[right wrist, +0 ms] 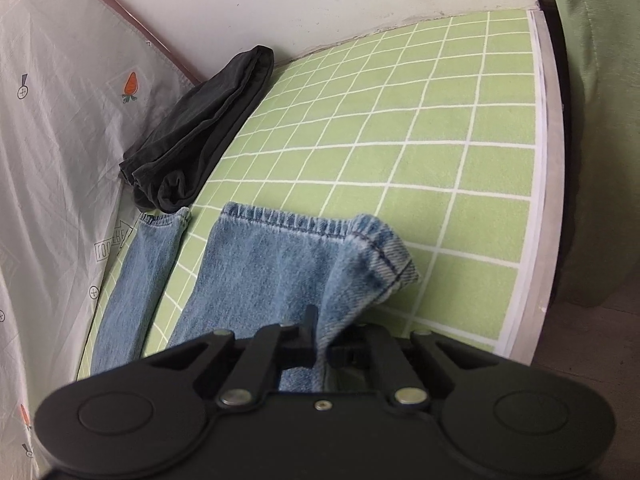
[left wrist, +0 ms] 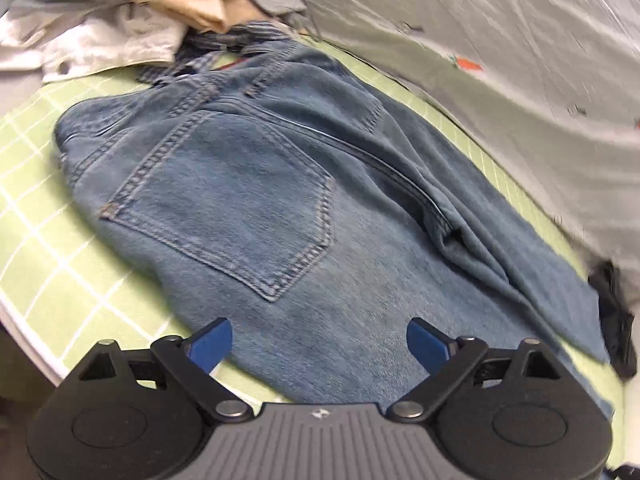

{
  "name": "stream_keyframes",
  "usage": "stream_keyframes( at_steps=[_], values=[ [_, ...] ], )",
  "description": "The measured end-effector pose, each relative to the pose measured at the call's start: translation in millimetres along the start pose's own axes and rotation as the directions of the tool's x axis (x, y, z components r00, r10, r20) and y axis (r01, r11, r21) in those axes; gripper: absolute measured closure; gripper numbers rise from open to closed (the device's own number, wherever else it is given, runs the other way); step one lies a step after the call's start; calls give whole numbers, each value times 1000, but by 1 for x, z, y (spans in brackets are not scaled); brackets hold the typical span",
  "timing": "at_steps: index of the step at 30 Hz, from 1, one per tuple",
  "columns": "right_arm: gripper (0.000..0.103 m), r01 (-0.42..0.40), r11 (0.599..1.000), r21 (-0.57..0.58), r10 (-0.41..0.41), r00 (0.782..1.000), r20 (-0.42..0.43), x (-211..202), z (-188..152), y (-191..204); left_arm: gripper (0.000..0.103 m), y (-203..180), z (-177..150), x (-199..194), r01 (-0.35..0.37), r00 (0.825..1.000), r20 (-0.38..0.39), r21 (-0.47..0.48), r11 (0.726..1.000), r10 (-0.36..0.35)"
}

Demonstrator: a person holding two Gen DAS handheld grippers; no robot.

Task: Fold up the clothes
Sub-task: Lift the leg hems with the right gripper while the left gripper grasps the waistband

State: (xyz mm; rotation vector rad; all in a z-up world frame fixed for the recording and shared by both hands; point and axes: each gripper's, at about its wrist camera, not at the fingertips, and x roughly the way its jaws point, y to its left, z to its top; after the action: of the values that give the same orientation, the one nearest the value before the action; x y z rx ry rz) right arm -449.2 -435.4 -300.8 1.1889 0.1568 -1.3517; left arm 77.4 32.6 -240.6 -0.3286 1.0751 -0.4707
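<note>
Home bedroom — bed w/ green grid sheet, carrot-print bedding, clothes pile — plain white wall.

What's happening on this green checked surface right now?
A person with two handheld grippers is folding blue jeans laid on a green checked cover. The right gripper is shut on one leg near its hem. The left gripper hovers open over the seat. A folded black garment lies nearby.

Open green checked mat right of jeans, black garment against wall
</note>
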Motion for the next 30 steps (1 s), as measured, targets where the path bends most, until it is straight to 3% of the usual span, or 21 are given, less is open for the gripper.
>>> stream_keyframes(
  at_steps=[3, 6, 17, 24, 28, 30],
  values=[
    [100, 8, 1000, 3, -8, 1000, 6, 0, -1, 1, 27, 40, 4, -12, 59, 998, 37, -239, 969, -52],
    [100, 22, 1000, 3, -22, 1000, 12, -1, -2, 4, 27, 65, 4, -13, 88, 996, 54, -355, 931, -74],
    [100, 46, 999, 30, -47, 998, 34, -1, -7, 8, 25, 73, 34, 12, 162, 985, 114, -360, 919, -129],
    [100, 54, 998, 21, -54, 998, 29, 0, -5, 9, 25, 91, 42, 18, 236, 969, 177, -455, 859, -172],
    [100, 71, 997, -7, -71, 997, 29, 1, -5, 14, 26, 98, 47, 7, 160, 966, 258, -515, 842, -26],
    [100, 74, 997, -6, -74, 997, 29, 1, -5, 14, 26, 108, 53, 6, 162, 960, 278, -528, 834, -11]
  ],
)
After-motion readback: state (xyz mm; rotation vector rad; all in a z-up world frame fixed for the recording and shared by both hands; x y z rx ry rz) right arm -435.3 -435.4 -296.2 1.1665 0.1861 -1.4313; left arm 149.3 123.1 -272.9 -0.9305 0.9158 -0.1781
